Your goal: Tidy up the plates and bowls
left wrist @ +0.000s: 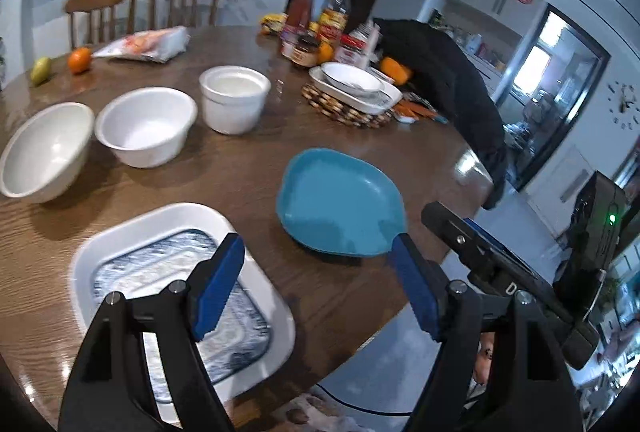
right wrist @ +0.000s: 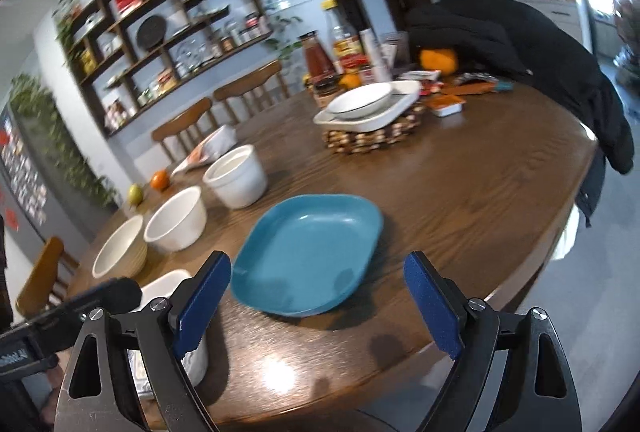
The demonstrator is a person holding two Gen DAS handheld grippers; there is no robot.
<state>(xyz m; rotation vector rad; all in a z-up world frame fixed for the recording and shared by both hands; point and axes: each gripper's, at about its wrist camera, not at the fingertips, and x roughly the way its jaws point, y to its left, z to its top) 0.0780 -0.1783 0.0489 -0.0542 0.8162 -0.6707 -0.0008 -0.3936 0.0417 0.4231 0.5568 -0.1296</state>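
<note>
Your left gripper (left wrist: 316,280) hung with jaws apart and nothing between them, above the near edge of the table (left wrist: 360,136). The white tray (left wrist: 120,232), streaked blue inside, lay under and behind the left pad, close to that edge. The blue plate (left wrist: 340,200) sat just beyond the right pad, apart from it, its long axis running from near right to far left.

Your right gripper (right wrist: 316,300) also stood wide with empty jaws. The blue plate (right wrist: 308,256) lay just ahead of the gap, nearer the left pad, not touched.

Three white bowls (left wrist: 148,126) stood in a row toward the table's left edge. A stack of white dishes (left wrist: 352,86) rested on a woven mat (left wrist: 344,112) toward the far side.

Bare wood lay open between the blue plate and the mat, and out to the right edge, where a black jacket (left wrist: 452,80) draped over.
</note>
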